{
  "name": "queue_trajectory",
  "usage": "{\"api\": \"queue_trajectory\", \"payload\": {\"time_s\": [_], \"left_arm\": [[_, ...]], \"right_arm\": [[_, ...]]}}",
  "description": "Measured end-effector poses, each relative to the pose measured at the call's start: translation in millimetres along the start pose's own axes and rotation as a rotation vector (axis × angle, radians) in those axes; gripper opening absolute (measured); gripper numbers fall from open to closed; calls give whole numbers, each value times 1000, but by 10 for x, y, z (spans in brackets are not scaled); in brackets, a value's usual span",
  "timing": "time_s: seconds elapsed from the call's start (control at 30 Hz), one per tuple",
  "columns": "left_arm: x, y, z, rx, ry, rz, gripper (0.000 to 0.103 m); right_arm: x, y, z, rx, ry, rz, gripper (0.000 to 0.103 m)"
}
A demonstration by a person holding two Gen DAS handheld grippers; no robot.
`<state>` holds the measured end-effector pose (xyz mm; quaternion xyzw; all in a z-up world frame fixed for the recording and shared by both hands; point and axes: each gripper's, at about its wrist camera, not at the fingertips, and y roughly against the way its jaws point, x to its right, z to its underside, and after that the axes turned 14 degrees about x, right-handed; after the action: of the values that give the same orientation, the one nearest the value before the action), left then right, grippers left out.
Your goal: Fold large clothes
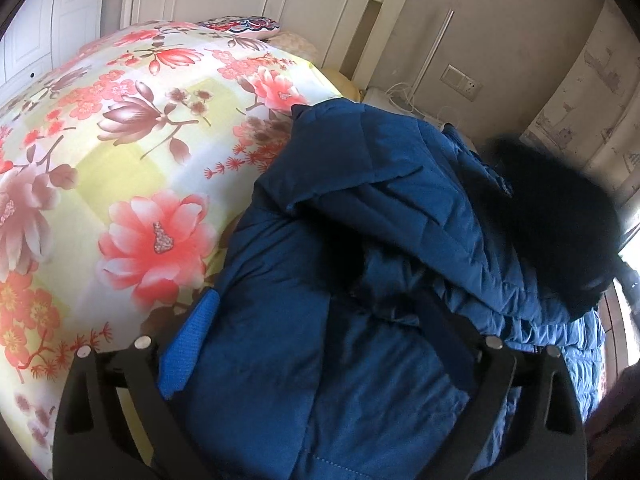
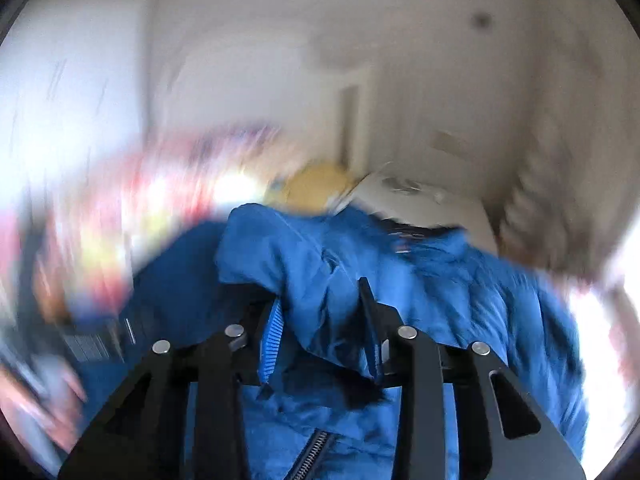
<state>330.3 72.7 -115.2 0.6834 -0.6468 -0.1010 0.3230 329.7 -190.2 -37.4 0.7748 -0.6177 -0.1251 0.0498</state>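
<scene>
A large blue padded jacket [image 1: 360,240] with a black fur hood trim [image 1: 560,216] lies bunched on the floral bedspread [image 1: 120,140]. My left gripper [image 1: 324,332] stands wide apart with a thick fold of the jacket between its fingers [image 1: 192,344]. In the blurred right wrist view, my right gripper [image 2: 320,332] is closed on a fold of the blue jacket [image 2: 312,280], held raised above the rest of the coat. A zipper [image 2: 312,452] shows below the fingers.
A white headboard [image 1: 280,20] and pillows [image 1: 248,26] stand at the bed's far end. A white nightstand with cables [image 1: 400,100] and a wall socket [image 1: 460,80] are to the right. The right wrist view is heavily motion-blurred.
</scene>
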Motion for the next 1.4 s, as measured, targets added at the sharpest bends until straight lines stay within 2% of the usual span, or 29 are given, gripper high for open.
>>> {"api": "queue_trajectory", "payload": {"time_s": [0.07, 0.1, 0.13, 0.2, 0.23, 0.33, 0.47, 0.57, 0.73, 0.77, 0.8, 0.87, 1.0, 1.1, 1.17, 1.2, 1.23, 1.3, 1.4], "left_arm": [[3, -3, -2, 0, 0, 1, 99], [4, -6, -3, -1, 0, 1, 99], [5, -10, -5, -2, -1, 2, 99], [8, -15, -6, -3, -3, 3, 100], [10, -18, -7, -3, -4, 4, 100], [4, -19, -6, -2, -2, 6, 100], [-3, -22, -8, -1, 1, 8, 100], [-5, -21, -8, -1, 1, 8, 100], [-8, -12, -10, 1, 5, 12, 100], [-4, -11, -9, 1, 6, 12, 100], [-11, -13, -7, 1, 7, 13, 100], [-17, -20, -12, 1, 8, 14, 100], [-16, -17, -10, 2, 8, 14, 101], [-25, -14, -8, 3, 11, 18, 101], [-36, -11, -8, 4, 14, 21, 101], [-40, -9, -8, 5, 16, 22, 101], [-42, -6, -8, 5, 17, 23, 101], [-45, 0, -6, 6, 18, 24, 101], [-43, 0, -5, 6, 17, 22, 101]], "right_arm": [[716, 237, 9, 60, -363, 93, 33], [1135, 351, 145, 63, -580, 138, 35], [1399, 393, 282, 36, -708, 166, 36], [1681, 397, 495, -42, -782, 190, 46], [1764, 401, 597, -67, -786, 199, 46], [1876, 430, 802, -55, -850, 165, 48], [1858, 354, 773, -61, -845, 159, 48], [1826, 282, 703, -90, -824, 155, 61], [1792, 138, 594, -80, -776, 171, 62], [1780, 124, 594, -73, -767, 169, 57], [1749, 134, 580, -60, -736, 164, 41], [1675, 223, 531, -26, -678, 151, 29], [1512, 547, 363, 64, -598, 130, 26], [1547, 659, 406, 49, -600, 171, 26], [1603, 611, 542, -42, -623, 203, 26], [1643, 558, 637, -115, -645, 220, 27], [1684, 557, 704, -146, -680, 228, 28], [1725, 662, 713, -118, -709, 261, 32], [1628, 897, 497, 9, -580, 401, 34]]}}
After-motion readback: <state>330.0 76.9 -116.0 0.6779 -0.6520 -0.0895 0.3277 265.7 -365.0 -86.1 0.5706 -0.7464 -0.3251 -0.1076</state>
